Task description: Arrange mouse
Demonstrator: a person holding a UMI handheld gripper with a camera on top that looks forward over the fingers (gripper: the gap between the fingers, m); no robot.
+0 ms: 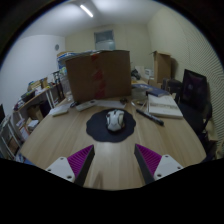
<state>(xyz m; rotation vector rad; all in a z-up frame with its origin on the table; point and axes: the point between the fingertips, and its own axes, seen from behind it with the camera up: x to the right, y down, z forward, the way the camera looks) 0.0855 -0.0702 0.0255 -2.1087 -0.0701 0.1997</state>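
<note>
A light grey computer mouse point(115, 120) sits on a dark round mouse mat point(111, 126) in the middle of a wooden table point(60, 138). My gripper point(112, 160) hangs above the table's near side, well short of the mat. Its two fingers, with purple pads point(76, 160), stand wide apart with only bare tabletop between them. The mouse lies beyond the fingers, roughly in line with the gap.
A large cardboard box point(98, 73) stands behind the mat. A dark flat object point(148, 116) and a stack of books or papers point(165, 105) lie to the right. A dark chair point(196, 88) is at far right. Cluttered shelves point(35, 100) stand at left.
</note>
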